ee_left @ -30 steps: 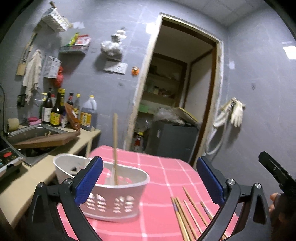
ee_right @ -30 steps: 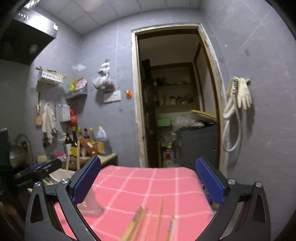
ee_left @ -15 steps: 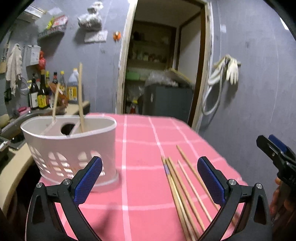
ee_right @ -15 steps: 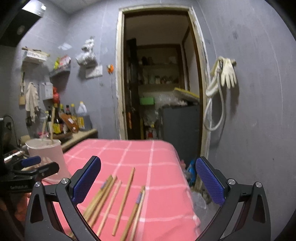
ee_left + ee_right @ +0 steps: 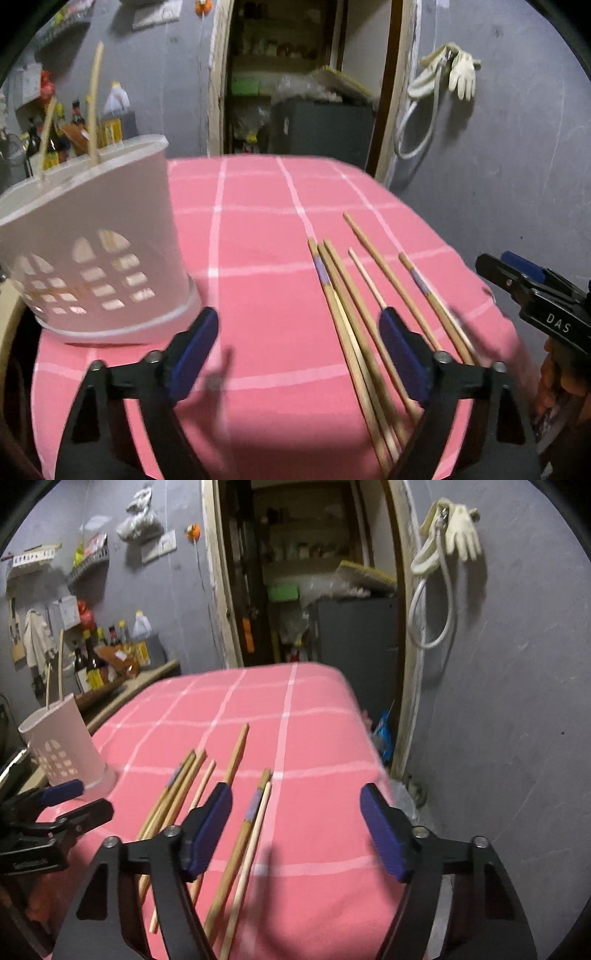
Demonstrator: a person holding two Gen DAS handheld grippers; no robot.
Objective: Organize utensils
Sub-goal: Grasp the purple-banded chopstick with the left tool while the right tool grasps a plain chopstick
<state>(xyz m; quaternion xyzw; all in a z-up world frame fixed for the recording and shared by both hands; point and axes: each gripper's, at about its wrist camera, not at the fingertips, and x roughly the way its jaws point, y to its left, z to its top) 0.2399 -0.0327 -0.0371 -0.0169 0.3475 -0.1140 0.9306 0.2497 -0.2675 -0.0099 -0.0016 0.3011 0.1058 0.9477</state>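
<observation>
Several wooden chopsticks lie side by side on a pink checked tablecloth; they also show in the right wrist view. A white perforated utensil holder stands at the table's left with two chopsticks upright in it; it also shows in the right wrist view. My left gripper is open and empty, low over the cloth between holder and chopsticks. My right gripper is open and empty above the rightmost chopsticks.
The table's right edge drops off near a grey wall with hanging gloves. An open doorway lies behind the table. A counter with bottles stands at the left.
Both grippers have tilted down and come lower and closer over the cloth and chopsticks. Both pairs of fingers stand less far apart than before.
</observation>
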